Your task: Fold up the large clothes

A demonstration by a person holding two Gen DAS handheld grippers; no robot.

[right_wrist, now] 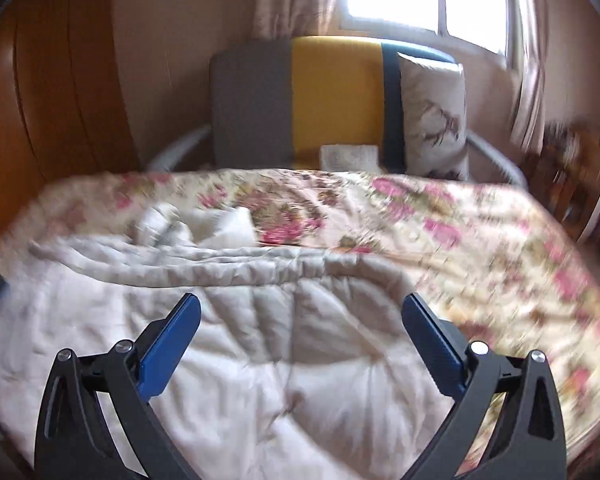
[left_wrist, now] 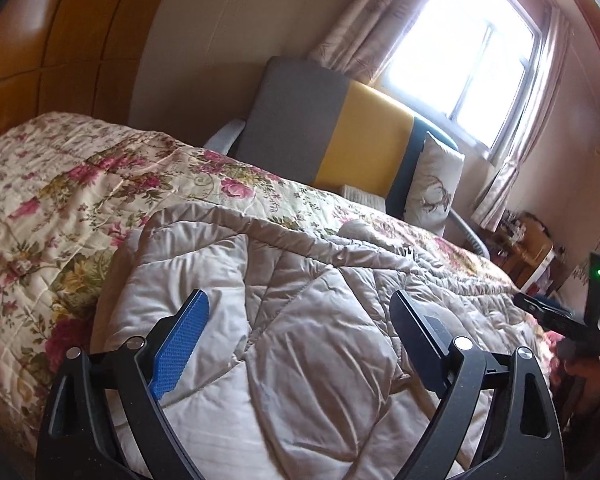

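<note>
Brown wood panels point(left_wrist: 40, 40) stand on the far left, behind the bed. A flowery bedspread point(left_wrist: 60, 184) covers the bed. On top of it, in the middle, lies the big puffy beige coat point(left_wrist: 260, 312), spread flat with stitched lines across it. The left tool point(left_wrist: 300, 312) hangs over the coat with its two blue pads wide apart and nothing between them. The right tool point(right_wrist: 300, 312) also hangs over the coat, wide apart and empty; its picture is blurry. Behind the bed stands a grey and yellow chair point(left_wrist: 332, 132) with a white pillow point(left_wrist: 432, 184) on it. Farther right is a bright window point(left_wrist: 468, 48) with curtains point(left_wrist: 364, 20).
</note>
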